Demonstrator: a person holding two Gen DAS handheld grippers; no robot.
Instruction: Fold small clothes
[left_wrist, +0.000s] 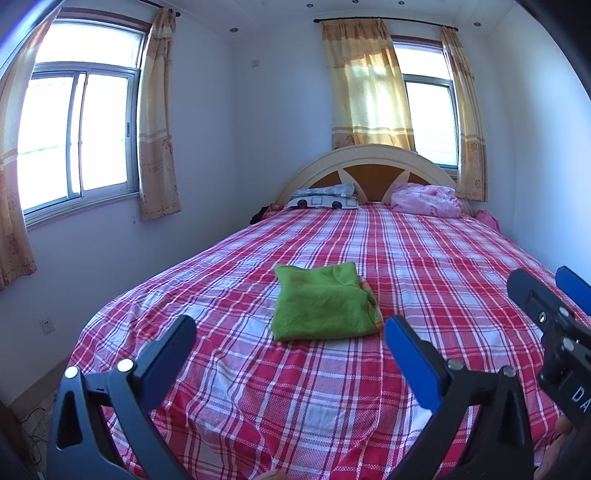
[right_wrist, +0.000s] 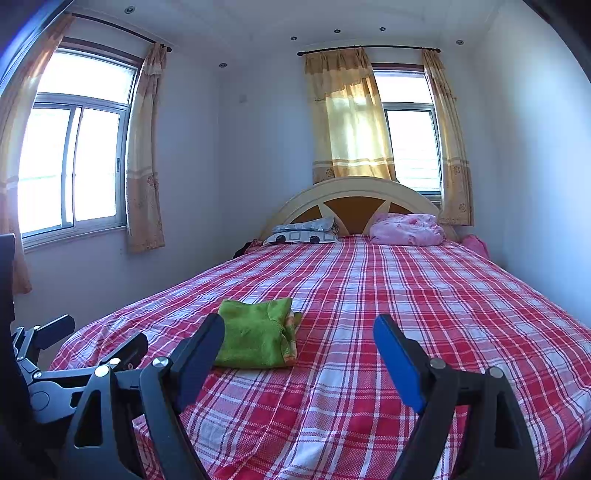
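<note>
A small green garment (left_wrist: 323, 302) lies folded into a rough square on the red plaid bed (left_wrist: 424, 258), an orange-striped edge showing on its right side. My left gripper (left_wrist: 290, 330) hovers just in front of it, open, nothing between the fingers. In the right wrist view the same garment (right_wrist: 258, 334) sits left of centre, partly behind the left finger of my right gripper (right_wrist: 299, 330), which stands open and empty, short of the cloth. The right gripper (left_wrist: 546, 291) also shows at the right edge of the left wrist view, the left gripper (right_wrist: 99, 336) at the lower left of the right wrist view.
Patterned pillows (left_wrist: 325, 197) and a pink bundle of bedding (left_wrist: 426, 199) lie against the curved headboard (left_wrist: 369, 158). White walls close in on the left and right of the bed. Curtained windows (left_wrist: 77, 136) stand on the left and far walls.
</note>
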